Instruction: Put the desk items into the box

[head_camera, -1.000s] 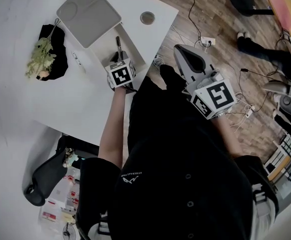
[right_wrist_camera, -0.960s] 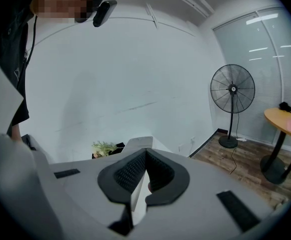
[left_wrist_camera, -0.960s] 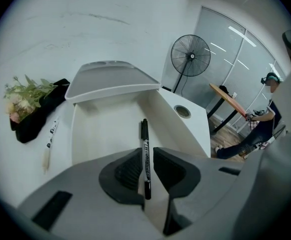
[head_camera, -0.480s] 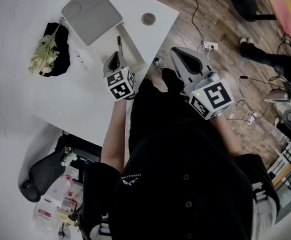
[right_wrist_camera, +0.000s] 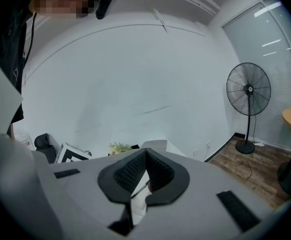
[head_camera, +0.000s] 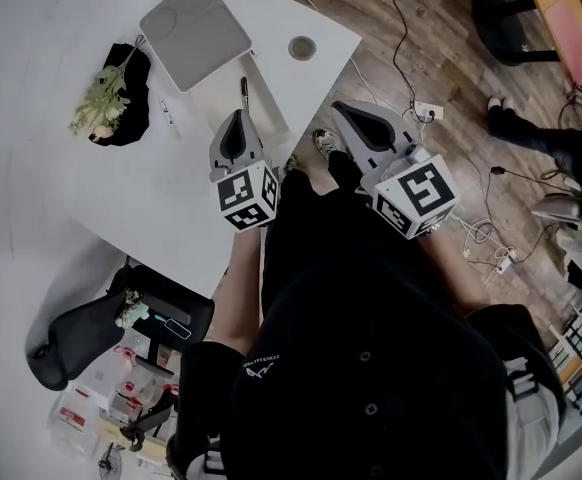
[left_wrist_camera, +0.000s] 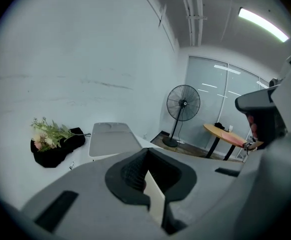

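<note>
The left gripper [head_camera: 237, 124] covers part of the box [head_camera: 211, 93]. A small thing [head_camera: 168, 115] on the table [head_camera: 141, 198] beside the flowers [head_camera: 99, 103] is too small to tell.

table [head_camera: 121, 208]: box [head_camera: 216, 103] by its 1 o'clock corner | lid [head_camera: 194, 34] touching box at 11 o'clock | pen [head_camera: 243, 88] in box | flowers [head_camera: 99, 103] on cloth [head_camera: 131, 130], 9 o'clock from box | round cap [head_camera: 302, 48] on table, 2 o'clock from box | left gripper [head_camera: 237, 116] at box's 6 o'clock edge | right gripper [head_camera: 343, 109] off table, 4 o'clock
</note>
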### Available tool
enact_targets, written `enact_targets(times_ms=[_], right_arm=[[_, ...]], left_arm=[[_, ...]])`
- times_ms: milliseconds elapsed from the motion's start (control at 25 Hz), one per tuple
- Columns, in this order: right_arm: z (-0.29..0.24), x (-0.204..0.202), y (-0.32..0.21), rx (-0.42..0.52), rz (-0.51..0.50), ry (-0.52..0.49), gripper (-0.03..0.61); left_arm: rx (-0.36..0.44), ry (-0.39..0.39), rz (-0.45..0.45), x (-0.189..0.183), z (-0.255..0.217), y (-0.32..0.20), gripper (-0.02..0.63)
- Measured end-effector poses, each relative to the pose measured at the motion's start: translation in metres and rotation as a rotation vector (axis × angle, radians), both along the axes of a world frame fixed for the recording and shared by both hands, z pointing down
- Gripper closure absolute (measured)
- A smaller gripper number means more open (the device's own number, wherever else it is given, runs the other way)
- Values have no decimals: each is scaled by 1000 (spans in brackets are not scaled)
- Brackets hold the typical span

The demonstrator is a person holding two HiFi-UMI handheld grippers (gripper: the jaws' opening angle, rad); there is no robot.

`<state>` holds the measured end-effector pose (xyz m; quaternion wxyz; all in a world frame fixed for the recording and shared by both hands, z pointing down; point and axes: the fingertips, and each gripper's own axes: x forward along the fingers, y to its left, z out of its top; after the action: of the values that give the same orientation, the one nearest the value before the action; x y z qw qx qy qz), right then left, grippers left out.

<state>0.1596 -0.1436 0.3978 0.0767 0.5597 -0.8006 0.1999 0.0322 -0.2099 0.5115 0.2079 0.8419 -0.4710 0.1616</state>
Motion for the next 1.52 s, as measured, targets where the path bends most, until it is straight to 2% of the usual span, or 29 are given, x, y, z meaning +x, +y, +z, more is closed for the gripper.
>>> enact_targets(times_ms=[200, 400, 680, 960, 1120, 1520], right_arm=[[-7, -7, -3, 22, -58, -14, 580], [-16, -9, 0, 51, -110, -29, 580], [-30, -9, 2, 86, -185, -42, 580], [-47, -12, 4, 149, -276, -67, 580], [-54, -8, 8, 178, -324, -74, 580], [-58, -7, 17, 208, -437, -77, 580]], left_arm=[[83, 79, -35, -2, -48, 6, 607], [193, 101, -41, -2, -92, 20, 607], [329, 72, -62, 4, -140, 44, 607], [429, 32, -96, 12, -176, 71, 607], [459, 16, -140, 14, -185, 89, 607], [467, -1, -267, 14, -180, 116, 607]])
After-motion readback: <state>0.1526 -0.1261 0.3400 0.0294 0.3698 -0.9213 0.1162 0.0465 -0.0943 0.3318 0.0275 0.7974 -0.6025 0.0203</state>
